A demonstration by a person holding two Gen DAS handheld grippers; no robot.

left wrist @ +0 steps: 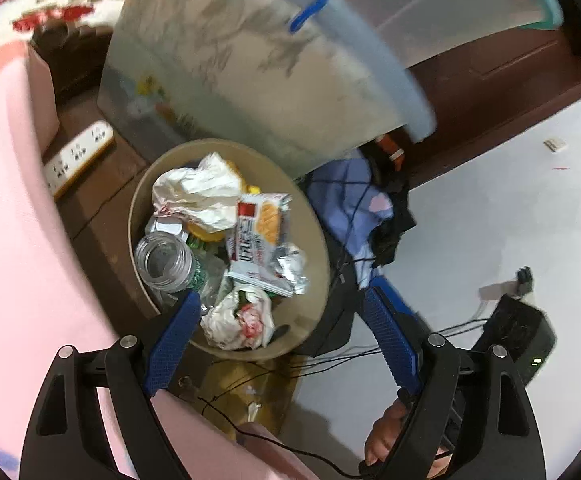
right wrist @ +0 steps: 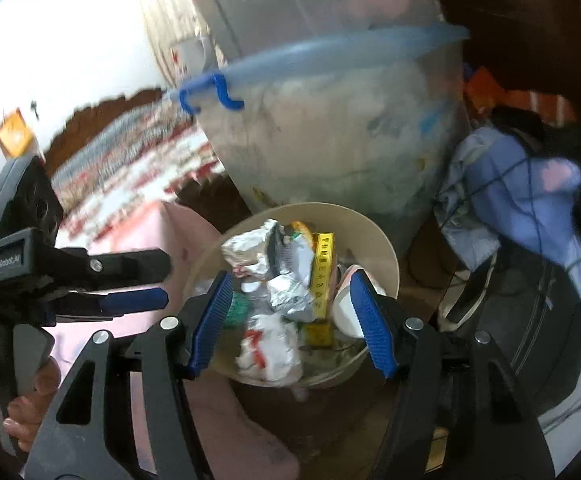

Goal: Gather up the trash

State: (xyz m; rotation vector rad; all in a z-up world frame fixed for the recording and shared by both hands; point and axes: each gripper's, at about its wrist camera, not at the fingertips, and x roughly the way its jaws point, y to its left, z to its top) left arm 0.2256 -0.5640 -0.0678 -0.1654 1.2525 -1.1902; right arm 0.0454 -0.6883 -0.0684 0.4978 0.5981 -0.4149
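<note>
- The left gripper (left wrist: 280, 302) has its blue-padded jaws spread wide apart, gripping nothing, and hangs just above the near rim of a round beige trash bin (left wrist: 314, 216).
- The right gripper (right wrist: 290, 284) also stands with jaws parted and empty, above the same trash bin (right wrist: 386, 248); the left gripper (right wrist: 158, 280) shows side-on at the left of the right wrist view, with a hand (right wrist: 30, 400) on its grip.
- The trash lies inside the bin: crumpled white paper (left wrist: 198, 188), a red and white snack wrapper (left wrist: 256, 236), a clear plastic bottle (left wrist: 164, 258), crushed foil (left wrist: 290, 264) and a yellow packet (right wrist: 322, 276).
- Just behind the bin stands a translucent storage box (left wrist: 250, 60) with a blue latch (left wrist: 310, 4).
- A blue garment (left wrist: 350, 200) lies heaped to the bin's right.
- A white power strip (left wrist: 78, 156) lies to the left, beside pink bedding (left wrist: 10, 220).
</note>
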